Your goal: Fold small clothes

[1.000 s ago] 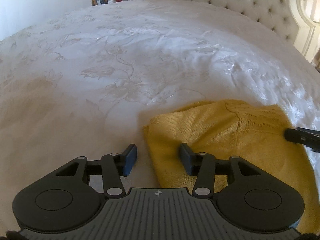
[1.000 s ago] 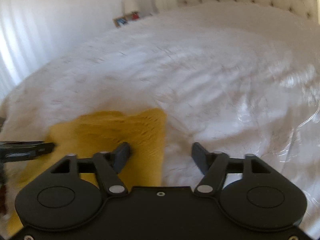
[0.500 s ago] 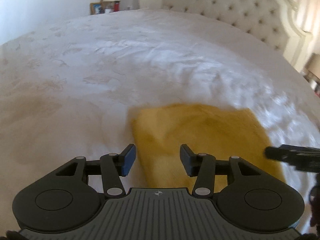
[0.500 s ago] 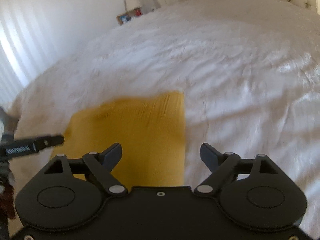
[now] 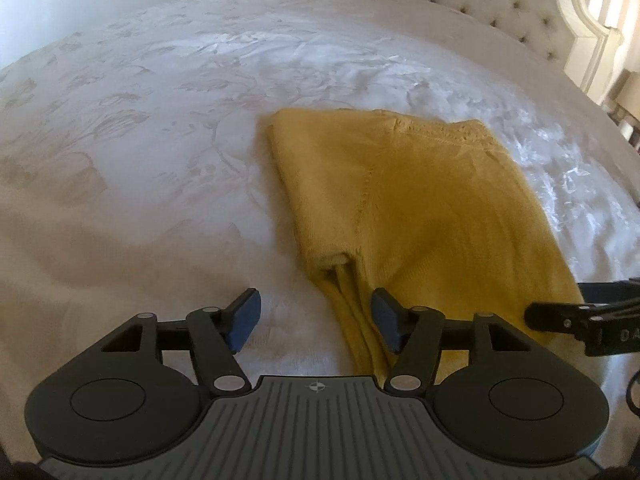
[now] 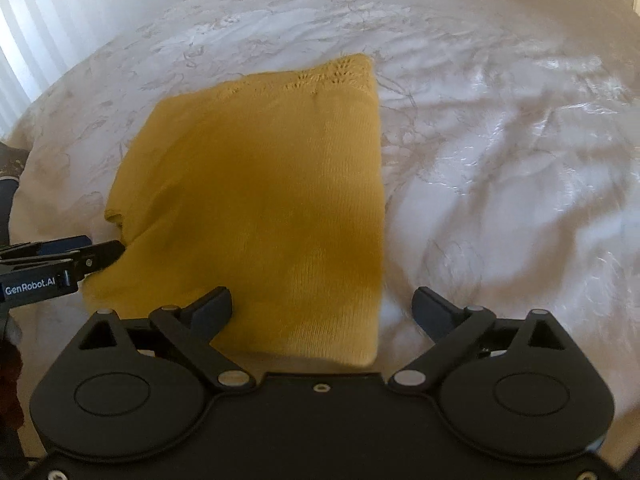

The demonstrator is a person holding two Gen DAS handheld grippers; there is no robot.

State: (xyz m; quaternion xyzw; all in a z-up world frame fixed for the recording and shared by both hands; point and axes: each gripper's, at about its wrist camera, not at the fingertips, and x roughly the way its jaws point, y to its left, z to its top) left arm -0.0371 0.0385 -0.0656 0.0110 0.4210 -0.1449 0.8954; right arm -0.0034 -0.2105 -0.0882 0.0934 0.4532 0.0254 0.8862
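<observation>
A yellow knit (image 6: 264,200) lies folded flat on a white bedspread (image 5: 160,128), its lace-edged end at 12 o'clock and its near end at 6, just under both tools. The left gripper (image 5: 316,318) hangs over the knit's near-left corner with its jaws part open, having just widened; bunched folds lie in the gap, but neither pad presses on them. The right gripper (image 6: 322,308) straddles the near-right corner, jaws spread about as wide as they go after opening further, and grips nothing. Both tools appear to have let go of the cloth.

The fold looks close to done. The left edge, at 9 o'clock in the right wrist view, is ragged, with a sleeve end poking out. The next fold would likely go best if each gripper takes a corner of the near end, pinches every layer, lifts level with the other and carries the cloth toward 12 o'clock. A lopsided lift could skew the stack or let the tucked sleeve slip out.
</observation>
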